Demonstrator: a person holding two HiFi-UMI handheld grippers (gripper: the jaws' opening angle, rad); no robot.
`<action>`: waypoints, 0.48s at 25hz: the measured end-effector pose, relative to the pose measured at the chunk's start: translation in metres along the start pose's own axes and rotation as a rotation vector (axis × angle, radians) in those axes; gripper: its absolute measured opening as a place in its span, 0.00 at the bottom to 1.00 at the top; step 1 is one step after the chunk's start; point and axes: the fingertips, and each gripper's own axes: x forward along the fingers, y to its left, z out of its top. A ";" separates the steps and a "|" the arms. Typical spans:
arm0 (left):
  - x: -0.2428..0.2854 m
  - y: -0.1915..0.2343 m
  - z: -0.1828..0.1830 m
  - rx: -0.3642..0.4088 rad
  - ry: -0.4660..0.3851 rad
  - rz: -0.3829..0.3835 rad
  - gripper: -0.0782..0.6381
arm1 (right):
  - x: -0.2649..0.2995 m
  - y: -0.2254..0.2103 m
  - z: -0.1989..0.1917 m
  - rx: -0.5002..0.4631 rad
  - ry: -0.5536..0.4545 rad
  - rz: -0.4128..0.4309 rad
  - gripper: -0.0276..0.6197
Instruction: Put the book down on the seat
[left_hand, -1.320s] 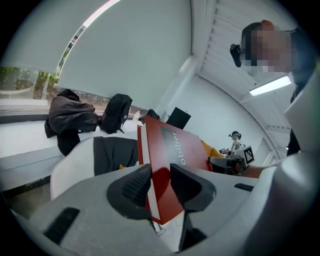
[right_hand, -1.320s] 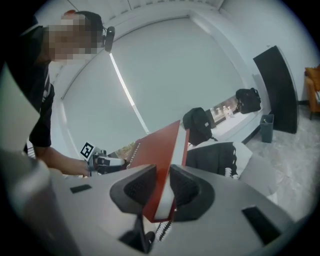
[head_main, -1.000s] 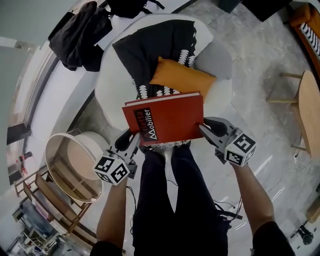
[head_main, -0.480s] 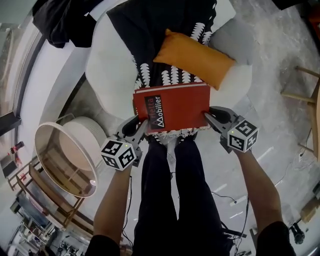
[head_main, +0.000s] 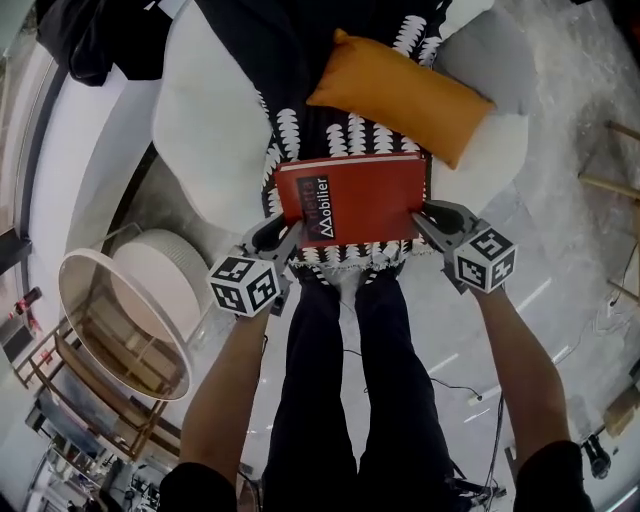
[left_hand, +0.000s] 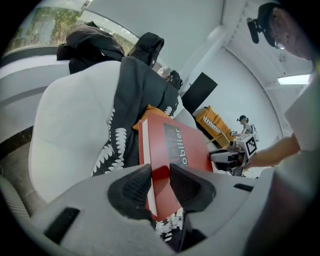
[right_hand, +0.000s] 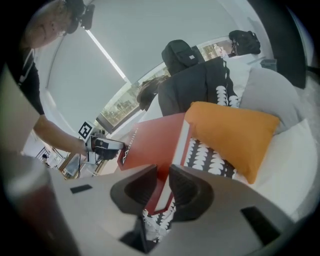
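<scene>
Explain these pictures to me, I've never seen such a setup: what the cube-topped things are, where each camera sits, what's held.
No robot here: a person holds a two-jaw tool in each hand; the marker cubes belong to the tools. The top-down picture comes from a camera on the person's head. The other two come from cameras riding on each tool, looking along its jaws. The left tool and right tool each clamp one side of a red book, held over the front of a white armchair. On the chair lie a black patterned garment and an orange cushion. Whether the book touches the seat yet, I cannot tell.
</scene>
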 end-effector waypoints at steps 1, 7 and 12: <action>0.005 0.003 -0.004 -0.001 0.006 -0.001 0.28 | 0.004 -0.004 -0.006 0.003 0.005 -0.007 0.18; 0.037 0.026 -0.023 0.012 0.038 0.007 0.28 | 0.032 -0.032 -0.032 0.022 0.005 -0.064 0.18; 0.064 0.047 -0.036 0.013 0.038 0.012 0.28 | 0.054 -0.050 -0.049 0.034 -0.008 -0.080 0.18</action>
